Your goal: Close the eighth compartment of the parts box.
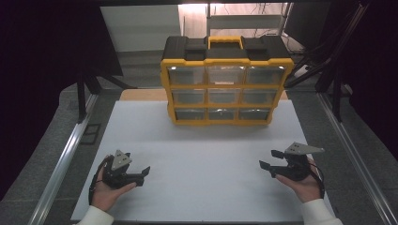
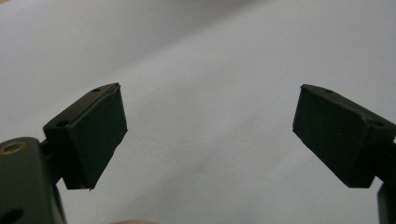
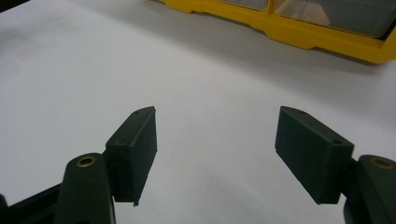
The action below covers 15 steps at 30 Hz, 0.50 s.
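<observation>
Organizer (image 1: 227,79): yellow plastic frame, clear rectangular drawers, beyond both grippers.
Left gripper (image 1: 146,172): spread, empty.
Right gripper (image 1: 266,159): spread, empty.

Yellow-and-black organizer case (image 1: 226,80) stands upright at the table's far middle, nine clear drawers all shut, black handle on top.

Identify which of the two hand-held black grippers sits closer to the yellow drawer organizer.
The right gripper: in the high view it lies nearer the yellow and black plastic drawer organizer than the left gripper does, and its own view catches the organizer's yellow frame.
</observation>
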Available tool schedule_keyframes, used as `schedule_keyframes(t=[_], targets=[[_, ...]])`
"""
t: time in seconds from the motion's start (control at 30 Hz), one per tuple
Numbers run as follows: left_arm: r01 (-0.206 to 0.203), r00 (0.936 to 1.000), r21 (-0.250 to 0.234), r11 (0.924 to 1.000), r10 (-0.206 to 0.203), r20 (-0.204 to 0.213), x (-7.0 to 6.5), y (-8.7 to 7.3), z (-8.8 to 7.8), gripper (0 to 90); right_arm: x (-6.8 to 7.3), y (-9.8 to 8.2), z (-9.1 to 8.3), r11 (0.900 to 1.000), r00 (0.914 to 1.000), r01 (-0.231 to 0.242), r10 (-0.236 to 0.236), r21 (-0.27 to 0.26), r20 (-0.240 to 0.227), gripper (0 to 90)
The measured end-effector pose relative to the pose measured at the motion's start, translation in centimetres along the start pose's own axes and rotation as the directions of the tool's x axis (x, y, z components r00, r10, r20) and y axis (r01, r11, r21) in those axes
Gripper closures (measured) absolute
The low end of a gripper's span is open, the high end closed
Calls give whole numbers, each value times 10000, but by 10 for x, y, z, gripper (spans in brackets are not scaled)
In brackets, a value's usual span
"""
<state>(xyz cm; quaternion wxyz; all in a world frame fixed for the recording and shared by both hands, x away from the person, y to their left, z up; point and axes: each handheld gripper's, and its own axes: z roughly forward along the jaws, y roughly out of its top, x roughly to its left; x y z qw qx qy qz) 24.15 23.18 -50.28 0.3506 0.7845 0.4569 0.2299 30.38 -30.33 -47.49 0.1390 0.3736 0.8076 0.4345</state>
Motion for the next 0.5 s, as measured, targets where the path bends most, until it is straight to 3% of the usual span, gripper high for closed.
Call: schedule_keyframes(t=[0.5], targets=[[-10,10000,-1,10000,10,9,0,0,0,102,2,-1,2,9999,9999,134,-134,37,23,279]])
